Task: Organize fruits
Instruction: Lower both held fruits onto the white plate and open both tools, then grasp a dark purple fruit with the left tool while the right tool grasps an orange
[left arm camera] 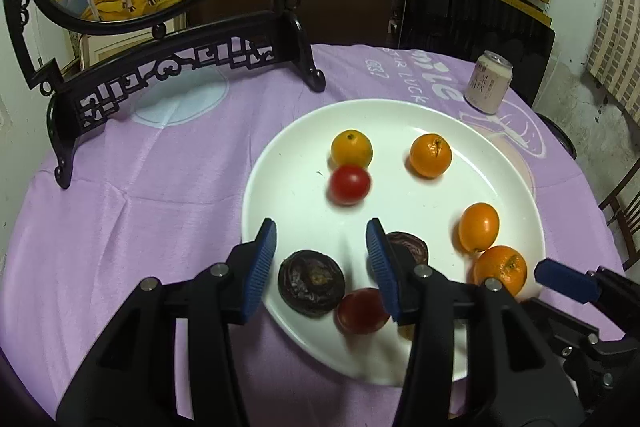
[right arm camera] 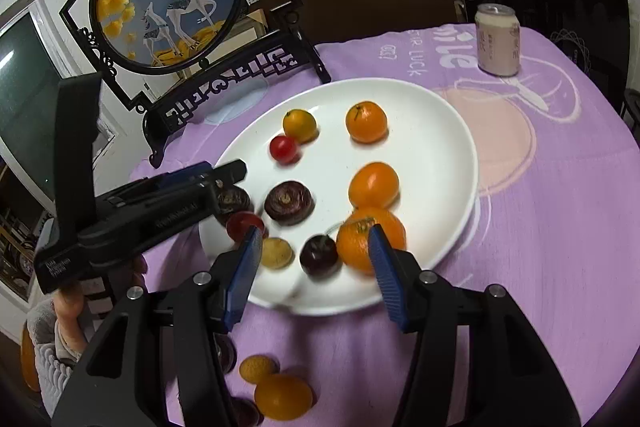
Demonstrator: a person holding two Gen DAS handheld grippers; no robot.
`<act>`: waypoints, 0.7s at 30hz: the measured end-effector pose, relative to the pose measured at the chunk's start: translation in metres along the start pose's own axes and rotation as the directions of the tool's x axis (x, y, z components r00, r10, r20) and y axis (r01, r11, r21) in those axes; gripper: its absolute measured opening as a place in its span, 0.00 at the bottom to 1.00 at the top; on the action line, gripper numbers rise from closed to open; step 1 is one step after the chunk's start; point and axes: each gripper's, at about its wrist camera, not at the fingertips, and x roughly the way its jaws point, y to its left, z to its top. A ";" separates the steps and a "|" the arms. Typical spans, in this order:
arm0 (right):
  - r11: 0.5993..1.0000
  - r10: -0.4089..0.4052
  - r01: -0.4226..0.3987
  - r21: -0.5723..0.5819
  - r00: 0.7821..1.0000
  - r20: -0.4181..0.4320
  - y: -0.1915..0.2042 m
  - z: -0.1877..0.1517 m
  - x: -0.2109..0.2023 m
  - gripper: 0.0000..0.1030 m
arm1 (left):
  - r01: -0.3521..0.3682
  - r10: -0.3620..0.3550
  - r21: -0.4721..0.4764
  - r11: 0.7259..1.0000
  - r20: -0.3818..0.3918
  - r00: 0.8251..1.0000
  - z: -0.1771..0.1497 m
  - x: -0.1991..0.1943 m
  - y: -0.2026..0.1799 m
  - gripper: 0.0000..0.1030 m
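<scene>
A round white ceramic plate [right arm camera: 452, 131] is holding small orange citrus fruits [right arm camera: 366, 121], red cherry tomatoes [right arm camera: 283, 148] and dark wrinkled fruits [right arm camera: 289, 203]. "LUCK" is showing on the lilac tablecloth [right arm camera: 540, 227] near a pale drink can [right arm camera: 498, 40]. The left gripper [left arm camera: 320, 263] and right gripper [right arm camera: 314, 267] are hovering released, nothing gripped, fruit lying just beyond their blue pads [right arm camera: 245, 267]

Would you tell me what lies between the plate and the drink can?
Only bare purple tablecloth separates the white plate from the can, clearest in the right wrist view.
</scene>
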 end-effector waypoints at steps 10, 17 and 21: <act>1.000 -0.004 0.004 0.004 1.000 0.009 0.002 -0.017 -0.018 0.55 | -0.061 0.061 0.012 0.998 0.011 0.998 -0.032 -0.033 0.012 0.58; 1.000 0.017 -0.017 0.010 1.000 0.021 0.003 -0.032 -0.035 0.56 | -0.062 0.063 0.044 0.997 -0.008 0.998 -0.073 -0.058 0.013 0.66; 0.999 0.020 -0.021 0.041 0.999 0.026 -0.005 -0.043 -0.046 0.56 | -0.037 0.037 0.109 0.993 0.000 0.999 -0.097 -0.075 -0.001 0.71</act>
